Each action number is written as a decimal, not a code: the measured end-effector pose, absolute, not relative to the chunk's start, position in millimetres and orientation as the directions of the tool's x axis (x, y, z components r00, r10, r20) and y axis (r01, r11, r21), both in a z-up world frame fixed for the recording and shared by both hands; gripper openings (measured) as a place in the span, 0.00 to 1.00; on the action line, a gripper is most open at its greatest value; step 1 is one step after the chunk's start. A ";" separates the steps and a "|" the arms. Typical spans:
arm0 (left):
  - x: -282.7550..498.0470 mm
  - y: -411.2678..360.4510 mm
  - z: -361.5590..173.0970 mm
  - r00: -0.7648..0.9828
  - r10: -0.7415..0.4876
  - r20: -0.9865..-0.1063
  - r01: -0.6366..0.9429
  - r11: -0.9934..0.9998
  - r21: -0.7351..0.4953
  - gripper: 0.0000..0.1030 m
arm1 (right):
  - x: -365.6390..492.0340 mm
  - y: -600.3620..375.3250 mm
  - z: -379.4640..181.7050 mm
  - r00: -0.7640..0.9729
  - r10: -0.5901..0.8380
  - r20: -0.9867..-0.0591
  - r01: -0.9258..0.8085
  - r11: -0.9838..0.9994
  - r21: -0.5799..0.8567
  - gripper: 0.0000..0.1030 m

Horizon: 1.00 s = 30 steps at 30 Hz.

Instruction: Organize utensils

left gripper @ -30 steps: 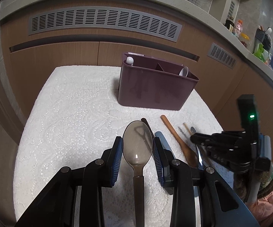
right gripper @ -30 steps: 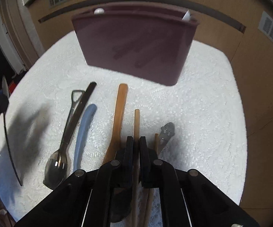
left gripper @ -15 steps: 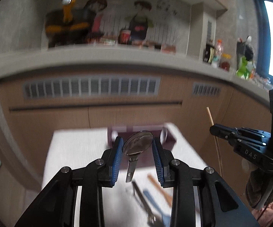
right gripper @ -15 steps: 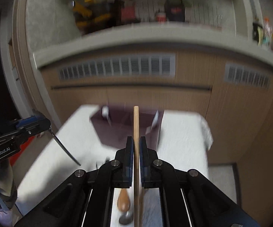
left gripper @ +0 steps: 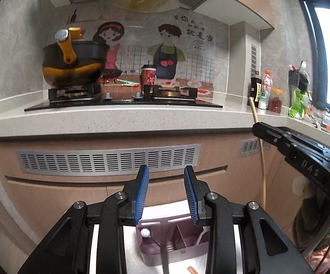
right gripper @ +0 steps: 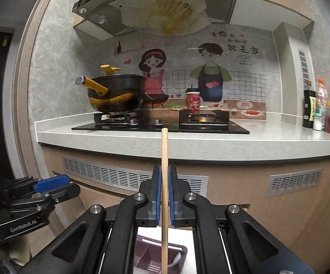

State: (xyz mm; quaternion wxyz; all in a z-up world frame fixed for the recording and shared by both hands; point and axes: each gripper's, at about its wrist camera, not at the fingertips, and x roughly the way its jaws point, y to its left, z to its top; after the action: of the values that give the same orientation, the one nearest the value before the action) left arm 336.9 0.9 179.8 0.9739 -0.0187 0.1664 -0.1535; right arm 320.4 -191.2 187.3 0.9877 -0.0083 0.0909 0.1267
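Note:
My left gripper is open and empty, held high above the purple utensil holder. A dark spoon handle stands in the holder below it, beside a white-tipped utensil. My right gripper is shut on a wooden chopstick, held upright above the holder. From the left wrist view the right gripper and its chopstick are at the right. The left gripper shows at the left of the right wrist view.
A white countertop with a black gas hob runs across behind. A black and yellow pot sits on the left burner, a red cup mid-hob. Bottles and jars stand at the right. A wooden utensil end lies on the white cloth.
The spoon has left my left gripper and now stands in the holder. Both grippers have tilted up to face the counter. The right gripper keeps the chopstick, now upright over the holder.

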 end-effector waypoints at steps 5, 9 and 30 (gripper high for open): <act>358.6 3.5 162.5 0.885 -0.310 -0.347 0.288 0.951 -0.113 0.32 | 348.6 -180.3 170.3 0.944 0.252 -0.214 -0.255 0.967 0.015 0.06; 368.4 10.7 137.6 0.860 -0.292 -0.419 0.273 0.956 -0.106 0.32 | 362.4 -179.8 156.9 0.936 0.242 -0.257 -0.247 0.969 0.014 0.06; 314.1 127.3 -60.1 0.450 -0.143 -0.882 -0.217 0.940 -0.263 0.44 | 328.8 -235.6 71.2 0.903 0.074 -0.423 -0.100 0.994 -0.038 0.06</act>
State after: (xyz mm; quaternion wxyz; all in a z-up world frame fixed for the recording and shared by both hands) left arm 314.1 127.3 -60.1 0.8339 -0.1714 0.5241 0.0222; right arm 328.8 -235.6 71.2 0.9750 -0.0294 0.2156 0.0446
